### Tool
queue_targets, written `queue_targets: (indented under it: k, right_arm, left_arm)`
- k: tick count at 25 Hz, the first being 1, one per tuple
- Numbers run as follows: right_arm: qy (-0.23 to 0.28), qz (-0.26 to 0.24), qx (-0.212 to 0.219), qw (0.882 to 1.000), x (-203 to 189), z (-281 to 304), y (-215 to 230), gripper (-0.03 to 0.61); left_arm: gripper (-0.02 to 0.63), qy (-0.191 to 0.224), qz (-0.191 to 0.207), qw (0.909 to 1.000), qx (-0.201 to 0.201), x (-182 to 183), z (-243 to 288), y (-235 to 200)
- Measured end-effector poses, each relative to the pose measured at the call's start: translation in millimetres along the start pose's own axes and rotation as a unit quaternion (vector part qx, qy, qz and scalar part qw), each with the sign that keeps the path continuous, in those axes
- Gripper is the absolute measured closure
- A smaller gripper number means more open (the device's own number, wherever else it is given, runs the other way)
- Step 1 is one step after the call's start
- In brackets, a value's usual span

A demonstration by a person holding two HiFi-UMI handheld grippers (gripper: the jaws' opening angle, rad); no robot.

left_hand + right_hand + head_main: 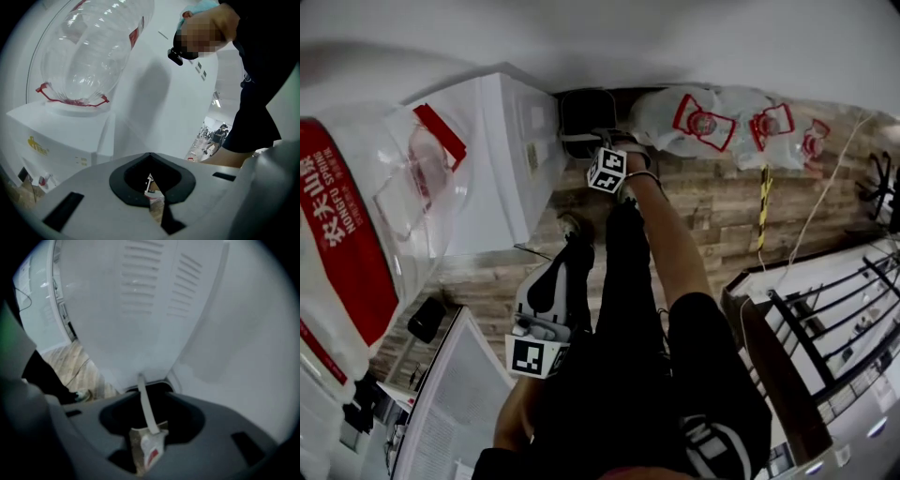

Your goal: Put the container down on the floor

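Observation:
A black container (pixel 586 111) stands on the wooden floor (pixel 712 211), against the wall and beside a white water dispenser (pixel 502 159). My right gripper (pixel 598 142) reaches down to its top. In the right gripper view the right gripper (pixel 146 442) has its jaws slightly apart, and the container's grey handle strip (pixel 146 405) lies loosely between them. The container itself is mostly hidden behind the jaws there. My left gripper (pixel 570 261) hangs at the person's side, shut and holding nothing. In the left gripper view the left gripper (pixel 152 197) points up at the dispenser.
A large clear water bottle (pixel 356 216) with a red label sits on the dispenser. Clear bags with red print (pixel 712 117) lie along the wall. A black rack (pixel 834 319) stands at the right and a white sheet (pixel 450 403) lies at the lower left.

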State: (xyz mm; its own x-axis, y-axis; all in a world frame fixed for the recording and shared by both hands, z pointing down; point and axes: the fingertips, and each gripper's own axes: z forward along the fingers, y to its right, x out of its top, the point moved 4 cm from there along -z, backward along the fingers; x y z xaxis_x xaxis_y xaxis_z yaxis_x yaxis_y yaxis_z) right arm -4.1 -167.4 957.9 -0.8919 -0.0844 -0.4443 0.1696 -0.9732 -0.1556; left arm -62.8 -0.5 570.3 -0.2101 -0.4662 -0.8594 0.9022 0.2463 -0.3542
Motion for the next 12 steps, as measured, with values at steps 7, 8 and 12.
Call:
queue_targets:
  k: [7,8,12]
  right_arm:
    - [0.005,0.122,-0.034,0.992,7,-82,-1,0.444]
    - [0.01,0.139,-0.042,0.989,8,-95,0,0.455]
    - [0.037,0.203,-0.067,0.976,19,-144,16,0.48]
  left_arm:
    - [0.588,0.009,0.013,0.9995,-0.026,41,-23,27]
    - [0.588,0.008,0.018,0.9994,-0.029,46,-24,30]
    - [0.588,0.021,0.03,0.9987,-0.037,67,-26,36]
